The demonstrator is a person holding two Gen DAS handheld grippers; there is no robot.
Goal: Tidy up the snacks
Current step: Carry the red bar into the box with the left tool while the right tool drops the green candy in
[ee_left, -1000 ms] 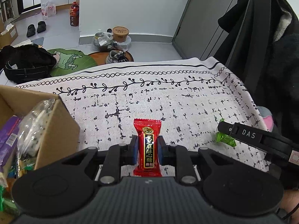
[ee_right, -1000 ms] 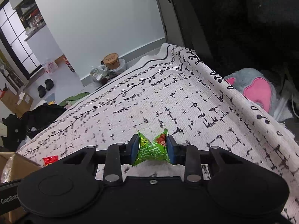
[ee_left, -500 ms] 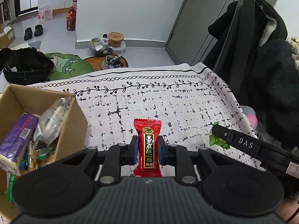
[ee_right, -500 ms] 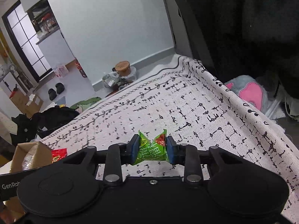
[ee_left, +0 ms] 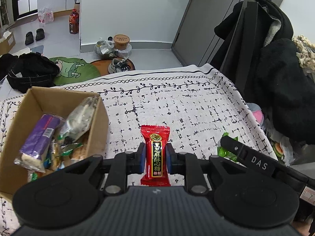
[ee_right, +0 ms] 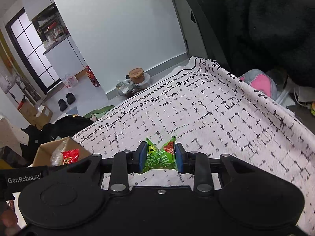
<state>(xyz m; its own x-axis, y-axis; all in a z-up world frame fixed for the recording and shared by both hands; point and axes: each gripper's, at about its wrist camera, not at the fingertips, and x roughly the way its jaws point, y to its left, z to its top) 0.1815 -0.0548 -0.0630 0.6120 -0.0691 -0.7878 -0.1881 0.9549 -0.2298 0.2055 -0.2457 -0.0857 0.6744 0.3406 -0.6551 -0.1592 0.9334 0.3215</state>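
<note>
While the red candy (ee_left: 155, 155), glossy with a black gold-lettered stripe, stands upright pinched in your left gripper (ee_left: 155, 158), the cardboard box (ee_left: 98, 118) sits at ten o'clock; your right gripper (ee_right: 161, 157) clamps a crumpled green candy (ee_right: 160, 156).

Soft, even indoor light fills both views with only faint shadows — daylight glows through the window (ee_right: 33, 53) at the far left, the patterned tablecloth (ee_right: 216, 122) smears with motion blur in the right wrist view, and fisheye bending curves the edges into dark vignetted corners.
</note>
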